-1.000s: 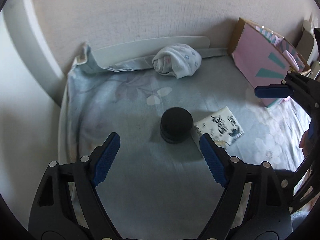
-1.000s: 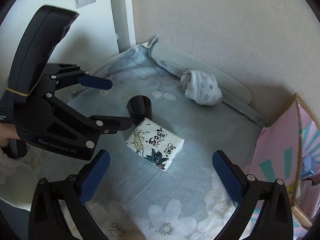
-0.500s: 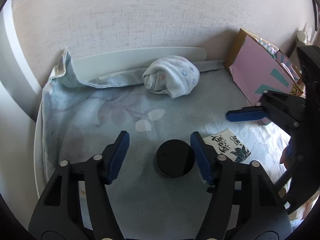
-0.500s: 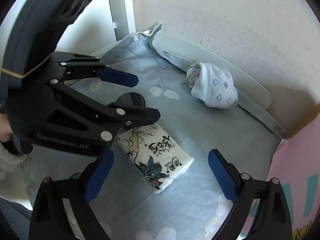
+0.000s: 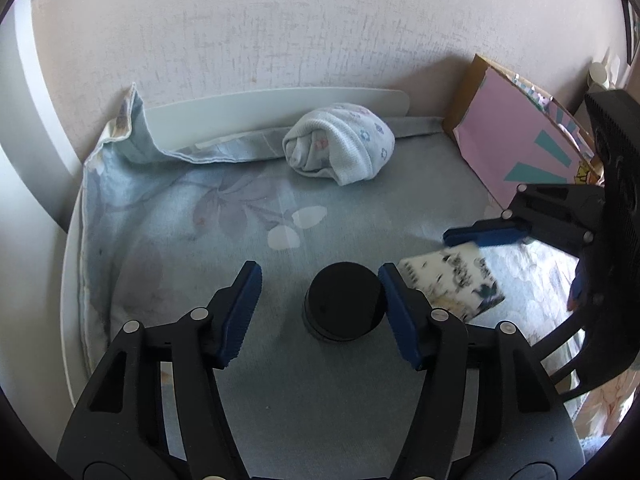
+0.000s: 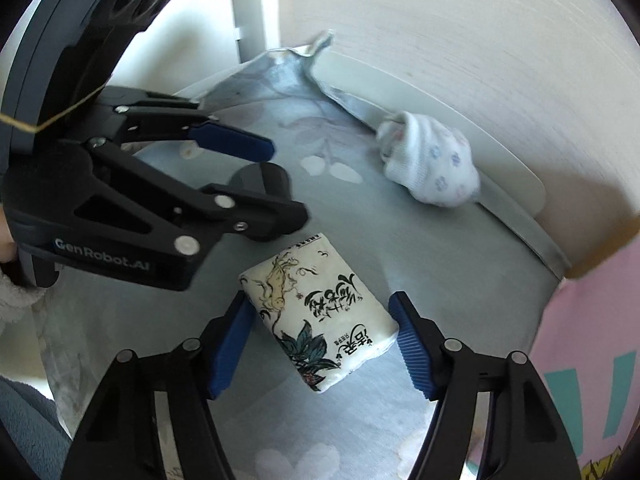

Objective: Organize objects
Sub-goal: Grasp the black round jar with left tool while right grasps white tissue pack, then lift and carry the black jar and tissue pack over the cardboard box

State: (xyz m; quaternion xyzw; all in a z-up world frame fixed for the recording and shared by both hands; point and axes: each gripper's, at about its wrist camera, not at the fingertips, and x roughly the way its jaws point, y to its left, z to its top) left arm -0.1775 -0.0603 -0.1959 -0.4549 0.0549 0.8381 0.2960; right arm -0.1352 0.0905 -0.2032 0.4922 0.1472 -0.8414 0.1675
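A short black round jar (image 5: 343, 306) stands on the blue floral cloth (image 5: 248, 208). My left gripper (image 5: 320, 312) is open around it; the right pad touches its side and the left pad stands clear. A white tissue pack (image 6: 318, 312) with ink drawings lies flat just right of the jar, also in the left wrist view (image 5: 452, 284). My right gripper (image 6: 322, 342) is open, with the pack between its pads and gaps on both sides. The jar (image 6: 264, 182) is mostly hidden behind the left gripper in the right wrist view.
A rolled white floral sock (image 5: 340, 146) lies at the back by the wall, also in the right wrist view (image 6: 432, 174). A pink cardboard box (image 5: 520, 148) stands at the right. A white board (image 5: 260, 110) leans along the wall behind the cloth.
Both grippers moved forward and down. The left one now straddles the jar and has narrowed. The right one has come down around the tissue pack and narrowed.
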